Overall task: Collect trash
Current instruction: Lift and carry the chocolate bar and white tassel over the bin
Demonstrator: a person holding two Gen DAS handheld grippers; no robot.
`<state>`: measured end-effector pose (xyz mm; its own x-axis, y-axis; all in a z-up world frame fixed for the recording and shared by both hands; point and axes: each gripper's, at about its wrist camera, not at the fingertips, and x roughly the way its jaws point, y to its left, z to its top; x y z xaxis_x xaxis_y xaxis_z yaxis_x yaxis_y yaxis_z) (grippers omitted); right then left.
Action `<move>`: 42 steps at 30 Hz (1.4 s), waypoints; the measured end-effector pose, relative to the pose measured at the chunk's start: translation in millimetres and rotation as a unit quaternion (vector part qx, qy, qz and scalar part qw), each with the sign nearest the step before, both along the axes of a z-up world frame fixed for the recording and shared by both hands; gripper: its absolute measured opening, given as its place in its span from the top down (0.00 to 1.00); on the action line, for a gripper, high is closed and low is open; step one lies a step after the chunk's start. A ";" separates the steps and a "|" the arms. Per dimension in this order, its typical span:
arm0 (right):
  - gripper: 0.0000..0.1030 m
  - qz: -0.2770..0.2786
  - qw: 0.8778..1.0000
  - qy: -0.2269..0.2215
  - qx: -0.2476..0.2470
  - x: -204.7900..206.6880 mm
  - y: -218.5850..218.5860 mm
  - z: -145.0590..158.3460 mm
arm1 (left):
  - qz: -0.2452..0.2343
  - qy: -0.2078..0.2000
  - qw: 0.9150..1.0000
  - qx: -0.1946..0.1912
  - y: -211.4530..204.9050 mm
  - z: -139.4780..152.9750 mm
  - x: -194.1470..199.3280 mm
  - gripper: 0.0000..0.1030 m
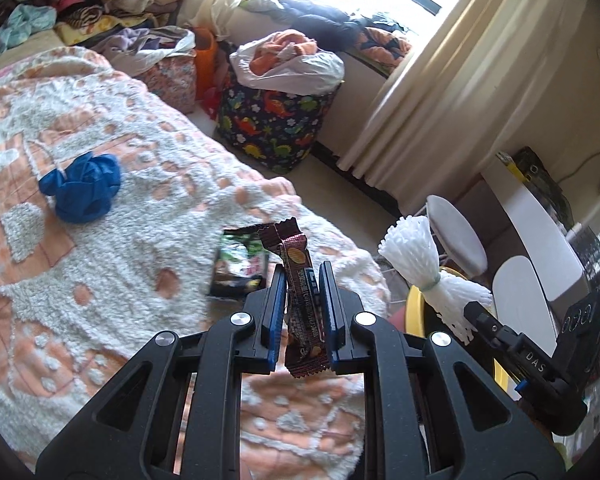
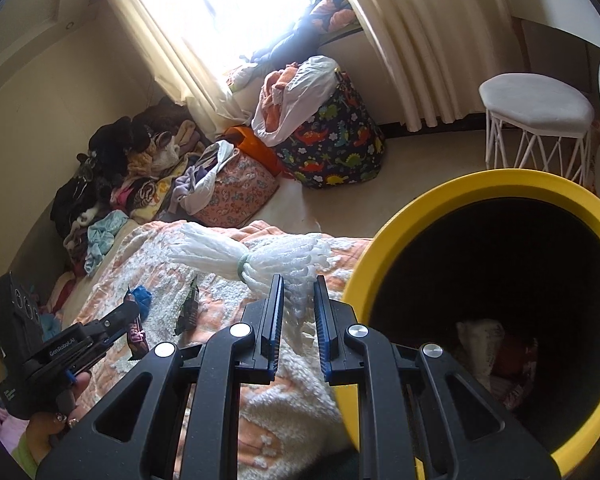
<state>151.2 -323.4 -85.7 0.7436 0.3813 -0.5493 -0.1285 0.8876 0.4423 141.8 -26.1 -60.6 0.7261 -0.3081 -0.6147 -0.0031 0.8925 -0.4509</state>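
Holding trash in both grippers, mid-haul toward the bin. Left gripper point(image 1: 303, 276) has its fingers clamped on a brown snack wrapper point(image 1: 300, 280), which stands upright between the blue pads, lifted clear of the bed blanket point(image 1: 100, 260). Right gripper point(image 2: 298, 292) has its fingers closed on one end of a white foam net bundle point(image 2: 252, 258) tied at the middle with a green band; the bundle sticks out ahead of the fingers, above the blanket and just beside the bin.

Yellow-rimmed bin point(image 2: 420, 208) sits right of the right gripper, mouth open toward it, dark inside. Some trash is already at the bottom: a pale crumpled packet and something red, details hard to make out.

Left on the bed: a dark snack packet point(image 1: 240, 268) lying flat just beyond the left gripper, and a crumpled blue glove point(image 1: 82, 188) further up the blanket, well apart from both grippers. Right wrist view shows the same two items.

Judgement: task roughly halfway. Two pieces in hand and not yet dropped, two pieces not yet picked up. Foam bundle is nearest the bin, so likely goes in first. Clothes piles and bags by the window look like laundry, not trash.
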 end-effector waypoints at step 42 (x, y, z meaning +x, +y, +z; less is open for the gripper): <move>0.86 -0.139 0.990 0.006 0.025 -38.0 -124.2 -11.3 | -0.164 -0.011 0.984 0.071 -155.8 6.2 5.9 0.89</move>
<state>113.2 -447.6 -97.0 0.8170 0.1899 -0.5445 0.1239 0.8643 0.4874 147.6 -181.9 -54.4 0.6155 -0.4408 -0.6534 0.3041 0.8976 -0.3192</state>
